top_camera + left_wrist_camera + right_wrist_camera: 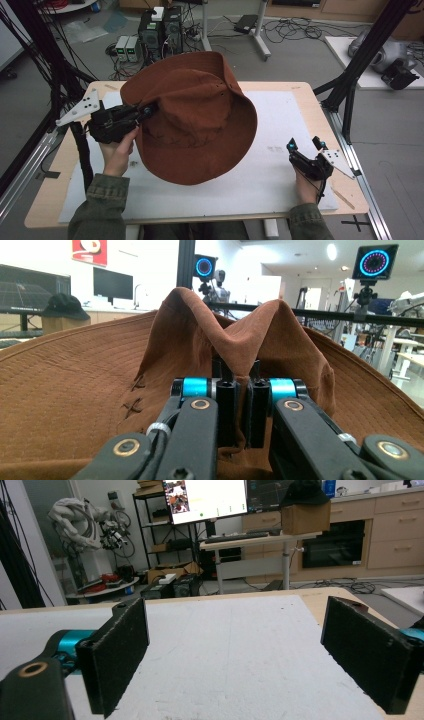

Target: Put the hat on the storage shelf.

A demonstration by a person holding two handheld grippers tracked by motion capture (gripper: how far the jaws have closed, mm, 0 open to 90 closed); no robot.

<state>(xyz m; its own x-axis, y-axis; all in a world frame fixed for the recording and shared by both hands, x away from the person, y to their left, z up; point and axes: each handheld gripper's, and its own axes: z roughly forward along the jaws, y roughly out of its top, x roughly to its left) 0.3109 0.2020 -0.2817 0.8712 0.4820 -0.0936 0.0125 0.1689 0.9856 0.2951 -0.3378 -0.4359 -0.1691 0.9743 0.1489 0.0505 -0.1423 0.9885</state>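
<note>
my left claw clamps hat fabric, hat lifted off counter | soft, light, floppy, non-fragile – pinch brim edge | my right claw gapes empty, well right of hat

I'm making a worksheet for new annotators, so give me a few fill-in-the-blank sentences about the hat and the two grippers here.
1. The left gripper is shut on a fold of the ____ hat.
2. The right gripper has its jaws ____, with nothing between them.
3. The hat is held up over a ____ mat that covers the wooden table.
4. Each gripper is held in a person's ____.

Missing words: brown; open; white; hand
</note>
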